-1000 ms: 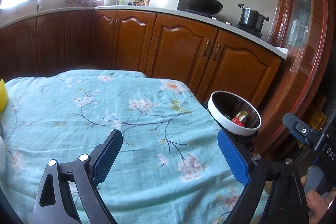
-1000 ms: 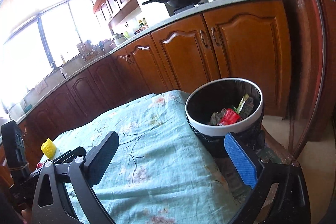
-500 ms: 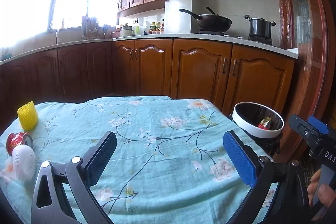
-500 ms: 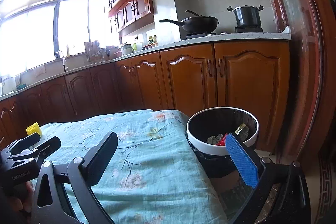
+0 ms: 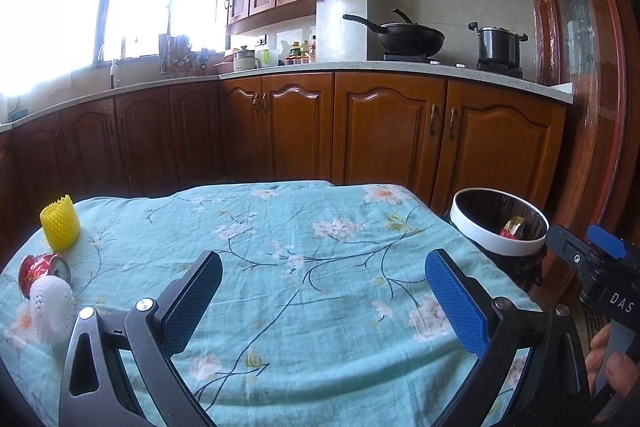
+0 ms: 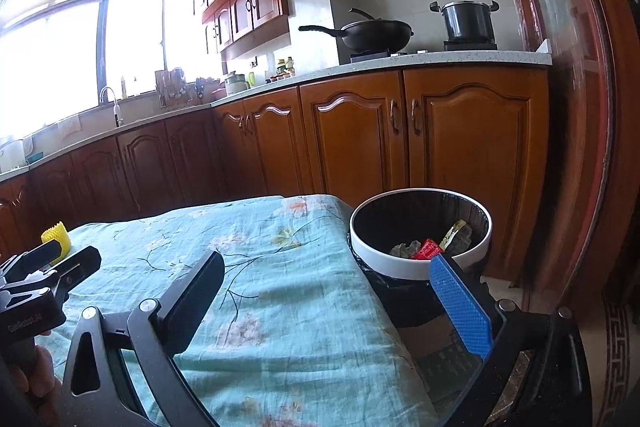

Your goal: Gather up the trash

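Note:
A crushed red can (image 5: 42, 267), a white foam net (image 5: 52, 303) and a yellow foam net (image 5: 60, 223) lie at the left end of the table with the teal floral cloth (image 5: 304, 267). The yellow net also shows in the right wrist view (image 6: 56, 235). A white-rimmed black trash bin (image 6: 420, 227) with wrappers inside stands off the table's right end; it also shows in the left wrist view (image 5: 498, 223). My left gripper (image 5: 324, 299) is open and empty above the cloth. My right gripper (image 6: 328, 299) is open and empty over the table's right edge, near the bin.
Wooden kitchen cabinets (image 5: 384, 131) run behind the table, with a wok (image 5: 408, 37) and a pot (image 5: 500, 45) on the stove. A wooden door frame (image 6: 580, 107) stands right of the bin. Floor (image 6: 616, 347) lies beyond the table's right end.
Both grippers have tilted up and drawn back from the bin, so the can and foam nets at the left came into view. Both stay open and empty.

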{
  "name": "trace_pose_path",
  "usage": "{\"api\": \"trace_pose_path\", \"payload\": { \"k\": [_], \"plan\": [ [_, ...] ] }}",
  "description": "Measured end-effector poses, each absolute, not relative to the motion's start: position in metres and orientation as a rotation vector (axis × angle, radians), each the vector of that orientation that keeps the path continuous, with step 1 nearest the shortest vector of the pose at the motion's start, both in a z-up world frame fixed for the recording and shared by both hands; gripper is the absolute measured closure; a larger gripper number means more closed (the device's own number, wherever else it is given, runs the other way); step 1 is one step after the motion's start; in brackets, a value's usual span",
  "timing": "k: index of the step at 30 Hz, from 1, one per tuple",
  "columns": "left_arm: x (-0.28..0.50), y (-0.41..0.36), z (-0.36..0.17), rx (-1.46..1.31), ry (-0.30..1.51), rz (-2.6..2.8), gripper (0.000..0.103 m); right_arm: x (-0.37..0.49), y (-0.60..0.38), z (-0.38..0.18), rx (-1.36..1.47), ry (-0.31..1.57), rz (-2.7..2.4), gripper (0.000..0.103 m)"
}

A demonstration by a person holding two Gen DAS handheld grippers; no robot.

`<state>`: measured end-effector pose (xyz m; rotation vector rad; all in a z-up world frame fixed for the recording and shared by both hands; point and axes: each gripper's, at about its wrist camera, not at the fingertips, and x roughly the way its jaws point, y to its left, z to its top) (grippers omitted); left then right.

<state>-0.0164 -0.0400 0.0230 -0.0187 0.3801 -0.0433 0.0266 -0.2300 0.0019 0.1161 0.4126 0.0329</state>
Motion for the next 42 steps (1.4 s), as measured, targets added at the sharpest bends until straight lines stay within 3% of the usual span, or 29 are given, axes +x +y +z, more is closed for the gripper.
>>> {"api": "trace_pose_path", "payload": {
  "k": [42],
  "plan": [
    [-0.016,-0.019,0.017,0.006,0.345,-0.079,0.001,0.015,-0.221,0.014,0.117,0.386,0.066,0.000]
  ]
}}
